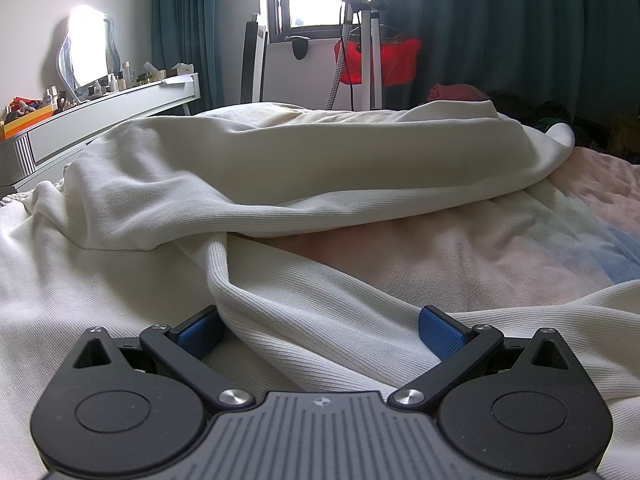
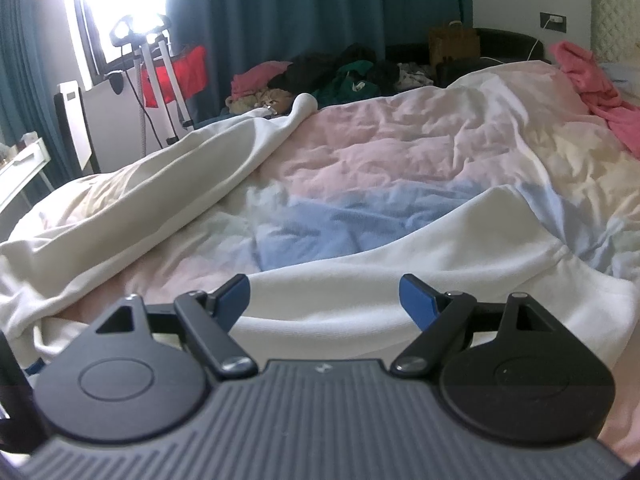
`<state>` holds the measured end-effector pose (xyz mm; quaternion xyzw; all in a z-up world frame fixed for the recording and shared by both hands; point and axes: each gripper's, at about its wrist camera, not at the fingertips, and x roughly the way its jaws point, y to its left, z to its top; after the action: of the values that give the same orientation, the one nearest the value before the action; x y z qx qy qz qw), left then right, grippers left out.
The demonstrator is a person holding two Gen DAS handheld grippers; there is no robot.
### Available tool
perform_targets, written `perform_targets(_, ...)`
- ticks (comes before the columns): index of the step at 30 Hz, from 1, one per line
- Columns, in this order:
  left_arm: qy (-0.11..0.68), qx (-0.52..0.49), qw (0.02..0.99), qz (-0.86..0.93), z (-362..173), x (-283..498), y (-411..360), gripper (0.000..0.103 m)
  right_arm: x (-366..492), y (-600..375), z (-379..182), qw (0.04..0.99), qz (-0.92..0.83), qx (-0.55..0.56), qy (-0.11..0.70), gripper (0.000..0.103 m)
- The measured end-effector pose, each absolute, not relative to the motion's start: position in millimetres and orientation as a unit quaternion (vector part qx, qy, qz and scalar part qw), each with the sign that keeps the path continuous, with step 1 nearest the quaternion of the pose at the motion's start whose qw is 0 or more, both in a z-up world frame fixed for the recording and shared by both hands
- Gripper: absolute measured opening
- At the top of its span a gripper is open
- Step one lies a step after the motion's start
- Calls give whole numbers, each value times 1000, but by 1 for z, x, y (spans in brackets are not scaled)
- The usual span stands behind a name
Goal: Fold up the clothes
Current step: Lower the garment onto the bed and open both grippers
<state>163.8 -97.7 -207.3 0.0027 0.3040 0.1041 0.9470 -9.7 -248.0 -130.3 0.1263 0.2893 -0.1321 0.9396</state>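
A white ribbed garment (image 1: 280,168) lies spread and rumpled across the bed. In the left wrist view a long part of it runs across the back, and a raised fold (image 1: 256,280) runs toward me. My left gripper (image 1: 320,330) is open, low over the cloth, its blue pads on either side of that fold. In the right wrist view the same garment (image 2: 400,264) shows as two stretches, one at the left (image 2: 160,184) and one under my right gripper (image 2: 325,296). The right gripper is open just above the cloth, holding nothing.
The bed has a pink, cream and blue quilt (image 2: 400,160). A pink cloth (image 2: 592,80) lies at the far right. A pile of dark, green and pink clothes (image 2: 328,76) sits beyond the bed. A dressing table (image 1: 100,116), a garment steamer stand (image 1: 368,40) and teal curtains (image 1: 520,32) stand behind.
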Motion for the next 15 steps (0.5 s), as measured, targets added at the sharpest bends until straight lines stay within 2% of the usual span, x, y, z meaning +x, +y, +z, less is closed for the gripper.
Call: perform_targets(15,304,3,947,104,-207,164,-97,103,-18,-257,-123,941,-90,191,264,83)
